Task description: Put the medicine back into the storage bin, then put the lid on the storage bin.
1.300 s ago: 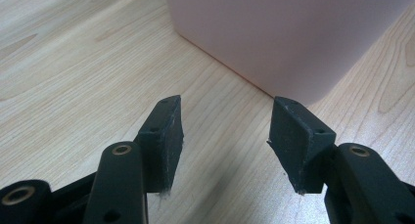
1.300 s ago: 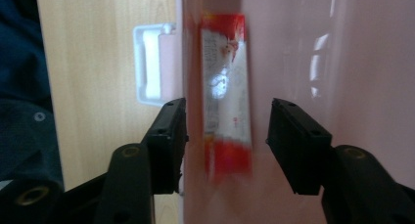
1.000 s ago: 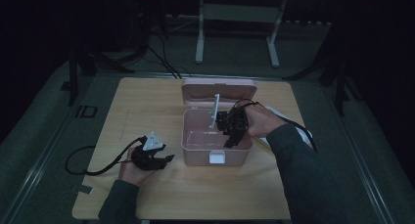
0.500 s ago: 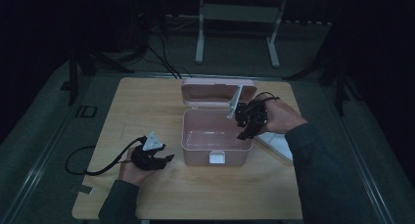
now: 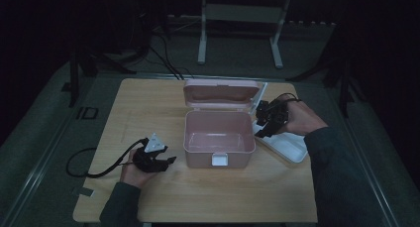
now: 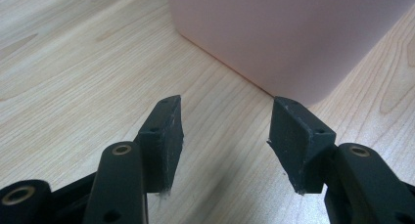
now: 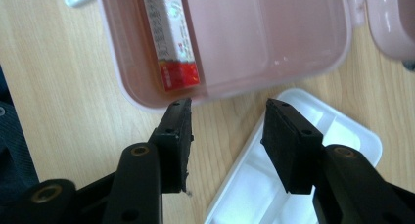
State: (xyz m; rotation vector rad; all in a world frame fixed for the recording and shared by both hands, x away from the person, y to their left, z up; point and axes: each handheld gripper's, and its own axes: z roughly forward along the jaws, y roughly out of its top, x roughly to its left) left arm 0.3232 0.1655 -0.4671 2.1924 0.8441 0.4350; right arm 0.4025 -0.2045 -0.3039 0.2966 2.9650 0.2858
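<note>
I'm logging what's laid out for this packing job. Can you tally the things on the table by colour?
Pink: 1, the open box with its lid up
White: 1, the tray beside the box
Red and white: 1, the carton lying inside the box
Black: 2, the left gripper and right gripper, both with nothing in them
Total: 5

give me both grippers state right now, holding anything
Left gripper: open, empty, facing the pink box.
Right gripper: open, nothing between the jaws, which have just been closing, above the white tray.
</note>
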